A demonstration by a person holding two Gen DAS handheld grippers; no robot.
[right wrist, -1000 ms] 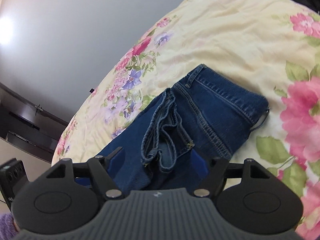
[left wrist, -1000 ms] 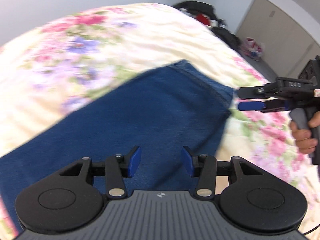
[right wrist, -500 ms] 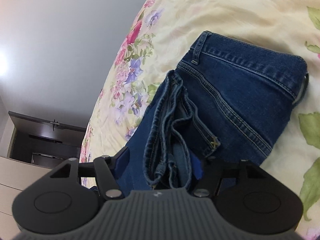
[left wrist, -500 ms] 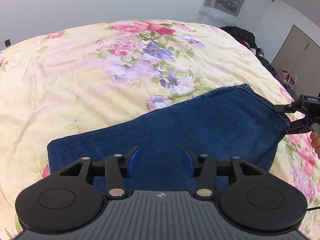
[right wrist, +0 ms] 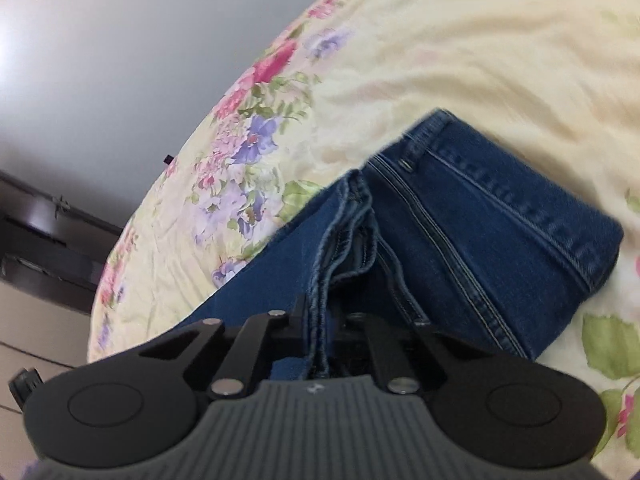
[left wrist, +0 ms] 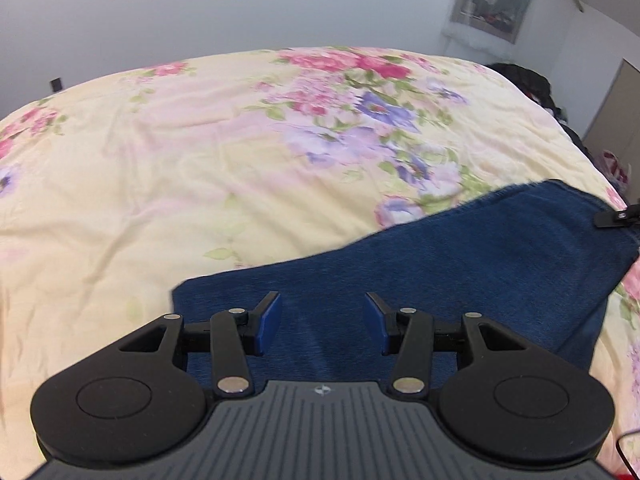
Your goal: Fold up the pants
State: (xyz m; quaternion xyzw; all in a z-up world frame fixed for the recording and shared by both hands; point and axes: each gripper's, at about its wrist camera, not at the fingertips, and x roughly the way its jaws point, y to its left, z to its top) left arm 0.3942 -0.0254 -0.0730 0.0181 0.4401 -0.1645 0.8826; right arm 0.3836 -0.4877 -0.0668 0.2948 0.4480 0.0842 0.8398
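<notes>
Blue denim pants [left wrist: 460, 264] lie folded lengthwise on the floral bedspread [left wrist: 200, 152]. My left gripper [left wrist: 323, 322] is open and empty, hovering just above the leg end of the pants. In the right wrist view the waistband end [right wrist: 500, 216] faces me, and my right gripper [right wrist: 326, 326] is shut on the bunched denim edge [right wrist: 320, 304] near the fly. The right gripper's tip [left wrist: 618, 216] shows at the far right of the left wrist view, at the waistband corner.
The bed's quilt [right wrist: 460, 48] spreads all around the pants. A dark cabinet [right wrist: 36, 248] stands left of the bed. A pile of dark clothes [left wrist: 528, 84] and a closet door [left wrist: 616, 112] are at the far right.
My right gripper closed on the bunched denim edge by the fly. My left gripper shifted left toward the leg end and stayed open.
</notes>
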